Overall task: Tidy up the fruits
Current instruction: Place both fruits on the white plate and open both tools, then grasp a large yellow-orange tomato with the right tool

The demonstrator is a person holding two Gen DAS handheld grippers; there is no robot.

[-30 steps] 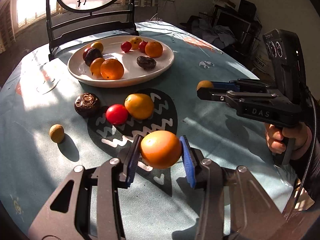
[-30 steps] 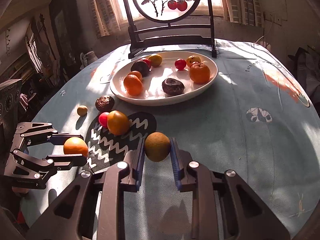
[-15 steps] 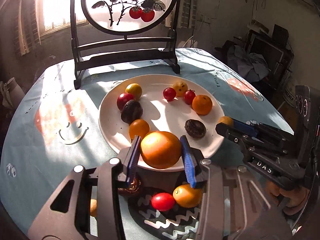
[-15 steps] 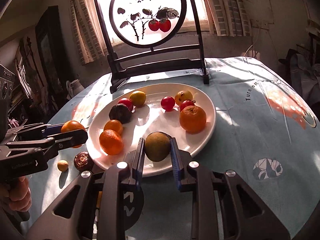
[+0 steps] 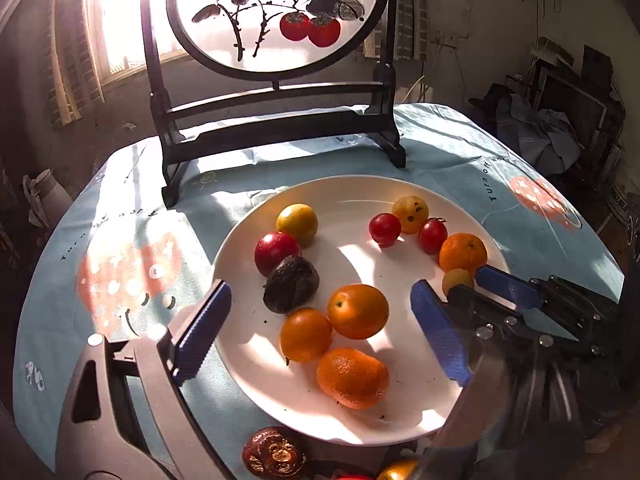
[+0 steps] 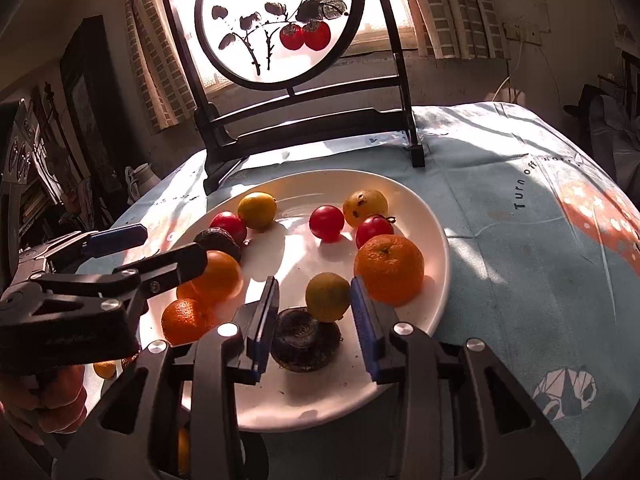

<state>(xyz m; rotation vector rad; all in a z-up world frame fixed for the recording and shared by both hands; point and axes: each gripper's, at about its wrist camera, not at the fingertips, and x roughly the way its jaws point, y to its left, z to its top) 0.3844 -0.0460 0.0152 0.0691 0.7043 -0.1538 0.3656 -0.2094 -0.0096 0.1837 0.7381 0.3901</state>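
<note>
A white plate (image 5: 400,192) (image 6: 432,240) holds oranges, red and yellow small fruits and dark wrinkled fruits. My left gripper (image 5: 320,328) is open wide over the plate; the orange (image 5: 358,311) lies free on the plate between its pads, also in the right wrist view (image 6: 220,272). My right gripper (image 6: 314,312) is open, with the yellow-green fruit (image 6: 328,297) loose between its pads, resting by a dark fruit (image 6: 306,344). The right gripper also shows in the left wrist view (image 5: 468,284) with that fruit (image 5: 456,279).
A dark wooden stand with a round painted screen (image 5: 276,12) stands behind the plate. A dark fruit (image 5: 274,456) and other fruit (image 5: 396,470) lie on the blue tablecloth (image 6: 540,240) in front of the plate.
Both grippers moved over the plate and opened. The orange left the left gripper and the yellow-green fruit left the right gripper; both now rest on the plate.
</note>
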